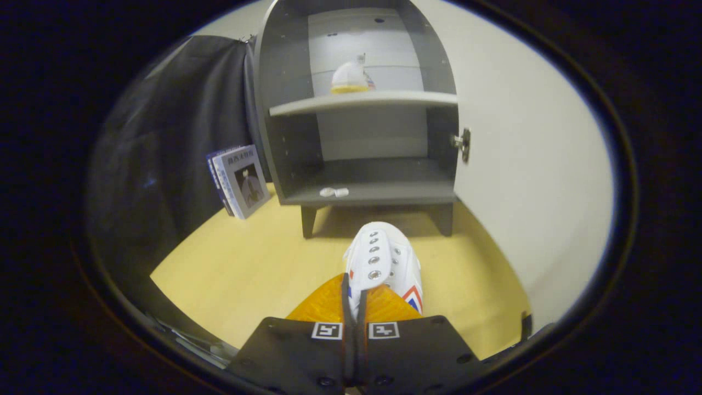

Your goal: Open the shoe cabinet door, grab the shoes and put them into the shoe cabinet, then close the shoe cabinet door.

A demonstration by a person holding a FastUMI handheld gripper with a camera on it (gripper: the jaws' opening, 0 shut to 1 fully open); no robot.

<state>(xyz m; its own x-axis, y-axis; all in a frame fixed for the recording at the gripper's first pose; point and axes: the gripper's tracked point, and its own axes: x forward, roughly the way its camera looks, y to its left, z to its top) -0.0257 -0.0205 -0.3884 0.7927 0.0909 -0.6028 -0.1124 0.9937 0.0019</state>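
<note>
My gripper (355, 299) is shut on a white sneaker (384, 260) with metal eyelets and a red and blue mark on its side. Both fingers pinch the shoe's upper edge, and its toe points ahead toward the cabinet. The grey shoe cabinet (362, 109) stands beyond on short legs, with its white door (526, 175) swung open to the right. A second white shoe (351, 77) with a yellow sole sits on the cabinet's middle shelf (384, 100). The bottom shelf (378, 186) holds only a small white piece (333, 192) near its front edge.
Some books (241, 180) lean against the black cloth wall to the left of the cabinet. The yellow wooden floor (247, 274) stretches between me and the cabinet. A metal latch (463, 144) sticks out on the open door's inner edge.
</note>
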